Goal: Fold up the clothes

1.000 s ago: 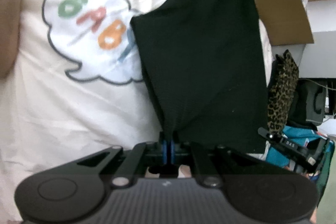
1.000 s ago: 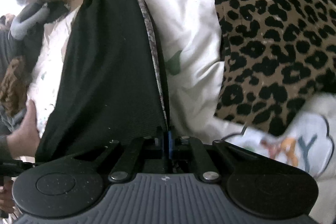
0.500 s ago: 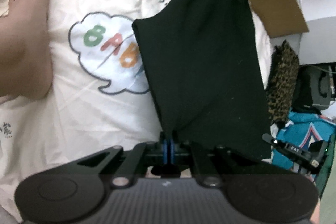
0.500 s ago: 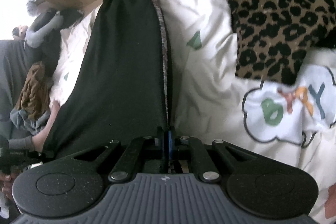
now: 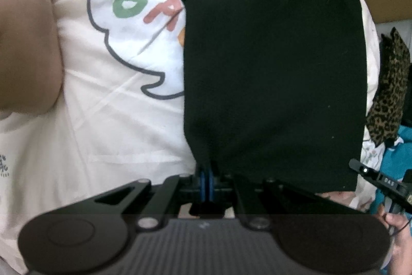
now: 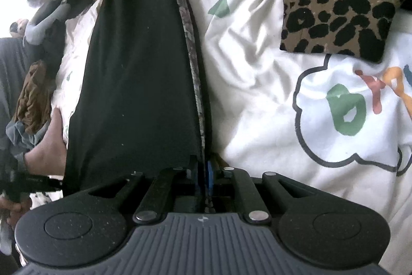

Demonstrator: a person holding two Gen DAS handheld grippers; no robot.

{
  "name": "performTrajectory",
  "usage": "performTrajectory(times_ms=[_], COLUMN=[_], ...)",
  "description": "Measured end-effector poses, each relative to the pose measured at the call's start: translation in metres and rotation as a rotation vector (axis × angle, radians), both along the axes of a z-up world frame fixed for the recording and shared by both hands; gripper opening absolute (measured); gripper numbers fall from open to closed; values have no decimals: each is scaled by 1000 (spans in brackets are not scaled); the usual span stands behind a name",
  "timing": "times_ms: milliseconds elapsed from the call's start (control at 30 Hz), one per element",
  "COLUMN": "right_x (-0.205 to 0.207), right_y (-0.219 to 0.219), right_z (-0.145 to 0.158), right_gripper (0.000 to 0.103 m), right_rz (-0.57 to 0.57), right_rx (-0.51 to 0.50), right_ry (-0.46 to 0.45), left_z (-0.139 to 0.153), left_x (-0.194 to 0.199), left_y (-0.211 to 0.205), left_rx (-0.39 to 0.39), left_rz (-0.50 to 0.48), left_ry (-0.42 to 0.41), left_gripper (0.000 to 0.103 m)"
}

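Behind black garment (image 5: 273, 74), hidden bedsheet print (image 5: 144, 30)

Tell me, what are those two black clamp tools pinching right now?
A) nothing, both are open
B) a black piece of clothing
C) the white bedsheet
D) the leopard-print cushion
B: the left gripper and the right gripper are each shut on an edge of the black garment, stretched between them above the sheet.
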State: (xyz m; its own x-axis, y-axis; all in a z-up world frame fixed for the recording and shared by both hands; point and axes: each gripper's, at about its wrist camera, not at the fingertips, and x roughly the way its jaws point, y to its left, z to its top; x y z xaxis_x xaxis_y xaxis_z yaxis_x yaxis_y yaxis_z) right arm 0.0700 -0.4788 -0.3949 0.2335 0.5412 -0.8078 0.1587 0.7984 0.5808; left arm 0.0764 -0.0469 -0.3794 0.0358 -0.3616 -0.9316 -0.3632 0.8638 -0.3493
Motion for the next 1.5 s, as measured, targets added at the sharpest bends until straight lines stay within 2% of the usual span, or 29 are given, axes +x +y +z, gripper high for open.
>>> performTrajectory(times_ms=[67, 133, 167, 300, 467, 500, 533, 567, 600, 733, 1100, 1333, 1500], right_x=[-2, -4, -5, -4, -3, -4, -6, -7, -8, -11, -27, -45, -66], right_y=[-2, -4, -5, -11, -17, -17, -17, -17, -17, -16, -24, -19, -28], right_z=[-7, -14, -18, -32, -42, -42, -41, -40, -37, -20, 46, 79, 103], right_gripper=[8, 25, 28, 31, 30, 26, 13, 8, 3, 2, 2, 2, 2], right_rz=[8, 17, 21, 3, -18, -18, -18, -19, -23, -44, -18, 17, 69], right_rx=[23, 46, 58, 125, 192, 196, 195, 196, 201, 202, 230, 226, 215], right_ry=[12, 24, 30, 47, 49, 47, 47, 47, 48, 34, -54, -79, -80], left_z=[-3, -6, -8, -14, -17, -17, -16, -13, -10, 7, 68, 96, 103], left_x=[1, 1, 1, -3, -10, -11, -13, -14, -14, -14, -36, -60, -80], left_y=[1, 2, 2, 4, 9, 10, 11, 10, 10, 7, 11, 18, 10], left_rx=[2, 3, 3, -3, -21, -23, -24, -21, -18, 5, -23, -38, -67], left_rz=[-5, -2, 2, 25, 55, 61, 65, 63, 59, 31, -21, -22, -57], left_ry=[3, 6, 6, 4, -5, -3, -2, 1, 1, -11, -27, 0, 43], left_gripper=[3, 3, 3, 3, 3, 4, 4, 4, 4, 3, 3, 3, 3])
